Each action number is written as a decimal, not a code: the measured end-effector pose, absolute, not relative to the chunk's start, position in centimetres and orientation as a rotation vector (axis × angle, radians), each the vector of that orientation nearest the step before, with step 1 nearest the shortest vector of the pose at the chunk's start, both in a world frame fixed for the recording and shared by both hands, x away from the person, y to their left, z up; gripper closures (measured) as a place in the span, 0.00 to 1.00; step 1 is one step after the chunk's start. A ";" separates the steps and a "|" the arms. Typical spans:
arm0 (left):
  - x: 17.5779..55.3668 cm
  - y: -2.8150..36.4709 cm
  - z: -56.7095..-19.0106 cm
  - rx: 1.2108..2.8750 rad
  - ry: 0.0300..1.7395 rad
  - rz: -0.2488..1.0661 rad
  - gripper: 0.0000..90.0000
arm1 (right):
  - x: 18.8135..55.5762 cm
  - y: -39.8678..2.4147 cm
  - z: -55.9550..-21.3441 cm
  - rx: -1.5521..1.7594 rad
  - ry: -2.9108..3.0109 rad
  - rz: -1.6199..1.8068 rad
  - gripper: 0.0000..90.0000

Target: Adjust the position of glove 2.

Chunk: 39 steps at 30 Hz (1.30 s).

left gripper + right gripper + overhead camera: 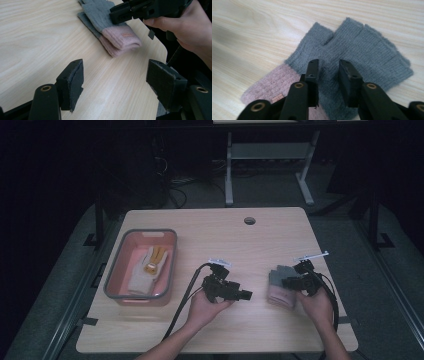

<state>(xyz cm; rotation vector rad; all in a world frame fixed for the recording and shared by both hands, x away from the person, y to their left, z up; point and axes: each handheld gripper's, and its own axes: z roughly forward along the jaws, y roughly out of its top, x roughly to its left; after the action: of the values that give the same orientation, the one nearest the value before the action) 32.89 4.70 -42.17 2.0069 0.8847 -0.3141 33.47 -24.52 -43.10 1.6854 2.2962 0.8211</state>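
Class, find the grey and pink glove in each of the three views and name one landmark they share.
High view: glove lies right of centre, by the right gripper.
Left gripper view: top centre, under that gripper.
Right gripper view: centre, beyond the jaws.
Shared landmark: the pale wooden table.

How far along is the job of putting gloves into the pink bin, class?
Done: one pale glove already lies in the pink bin. In hand: the right gripper sits over the grey and pink gloves on the table, jaws a little apart, not pinching them. The left gripper waits open. Left: grip that pair and carry it to the bin.
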 end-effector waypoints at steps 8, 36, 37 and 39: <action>33.3 3.3 -42.0 2.007 0.877 -0.329 0.33 | 32.8 -25.9 -42.4 1.749 2.241 0.895 0.59; 35.7 -3.5 -45.3 1.995 0.984 -0.444 0.35 | 31.1 -29.5 -44.7 1.989 2.136 1.100 0.39; 35.7 -3.7 -45.4 1.994 0.990 -0.451 0.35 | 31.1 -29.5 -44.8 1.994 2.136 1.106 0.39; 35.6 -4.0 -45.7 1.968 1.005 -0.509 0.35 | 31.1 -29.6 -45.1 2.000 2.134 1.113 0.39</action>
<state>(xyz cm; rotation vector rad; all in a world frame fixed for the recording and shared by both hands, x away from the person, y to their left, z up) 35.64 -4.01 -45.73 1.9675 1.0050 -0.5092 31.05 -29.55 -45.08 1.9999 2.1335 1.1127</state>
